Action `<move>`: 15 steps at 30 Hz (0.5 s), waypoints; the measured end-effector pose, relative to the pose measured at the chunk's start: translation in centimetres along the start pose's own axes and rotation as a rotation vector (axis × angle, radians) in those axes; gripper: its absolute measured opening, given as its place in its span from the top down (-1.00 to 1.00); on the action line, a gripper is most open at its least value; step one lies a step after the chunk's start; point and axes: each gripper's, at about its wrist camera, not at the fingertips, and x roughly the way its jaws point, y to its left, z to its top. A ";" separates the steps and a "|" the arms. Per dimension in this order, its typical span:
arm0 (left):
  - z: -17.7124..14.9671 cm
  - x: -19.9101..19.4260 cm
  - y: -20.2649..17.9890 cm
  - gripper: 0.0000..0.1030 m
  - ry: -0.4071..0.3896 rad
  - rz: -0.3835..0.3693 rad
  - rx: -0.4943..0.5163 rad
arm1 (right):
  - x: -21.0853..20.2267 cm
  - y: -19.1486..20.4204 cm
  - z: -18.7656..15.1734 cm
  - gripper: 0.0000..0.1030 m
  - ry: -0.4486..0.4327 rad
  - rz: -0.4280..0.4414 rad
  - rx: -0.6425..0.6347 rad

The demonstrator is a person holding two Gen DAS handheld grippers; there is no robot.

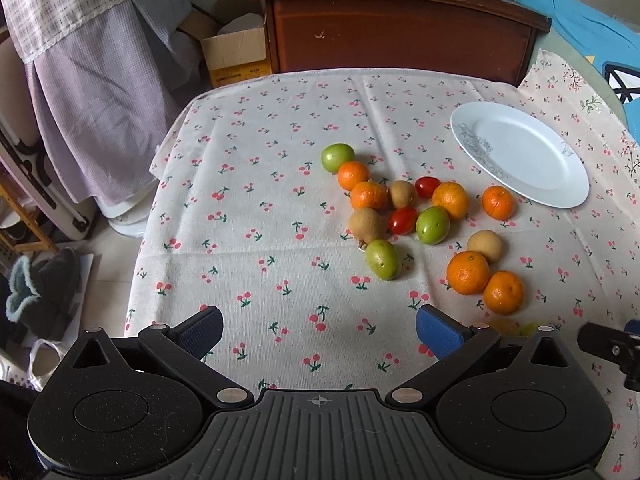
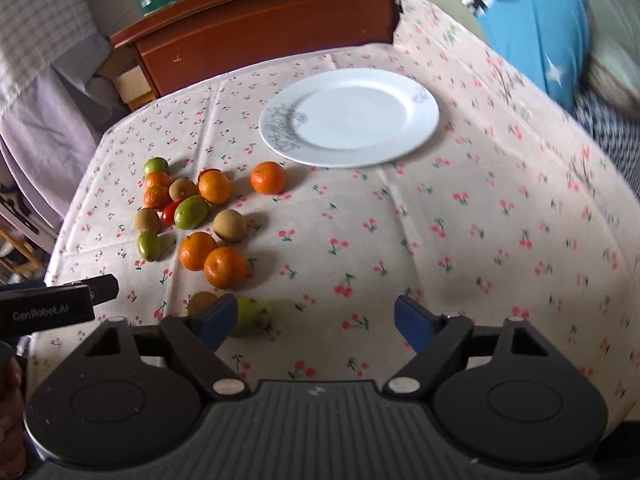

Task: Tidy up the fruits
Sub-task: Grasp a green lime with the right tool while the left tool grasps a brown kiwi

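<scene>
Loose fruit lies on the cherry-print tablecloth: several oranges, green fruits, brown fruits and two cherry tomatoes. A white plate with nothing on it lies at the far right. My left gripper is open over bare cloth, short of the cluster. In the right wrist view the same cluster sits left of the plate. My right gripper stands open; a green fruit lies just inside its left finger, and a brown fruit is partly hidden behind that finger.
A dark wooden cabinet stands behind the table, with a cardboard box and hanging cloth to its left. Blue bedding lies at the far right. The floor left of the table holds slippers. The left tool's body shows at the left edge.
</scene>
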 end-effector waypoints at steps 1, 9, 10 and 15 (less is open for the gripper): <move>0.0 0.1 -0.1 -1.00 0.003 -0.001 0.001 | 0.0 -0.4 -0.2 -0.42 0.003 0.013 0.011; -0.3 0.3 -0.6 -0.99 -0.008 -0.008 0.021 | 0.3 0.5 -1.0 -0.08 0.005 0.149 -0.013; -0.3 0.3 -0.5 -0.99 -0.011 -0.010 0.017 | 0.3 0.9 -1.0 -0.07 0.001 0.163 -0.026; -0.3 0.6 0.0 -0.97 -0.010 -0.004 -0.015 | 1.3 2.1 -1.0 0.19 0.005 0.197 -0.068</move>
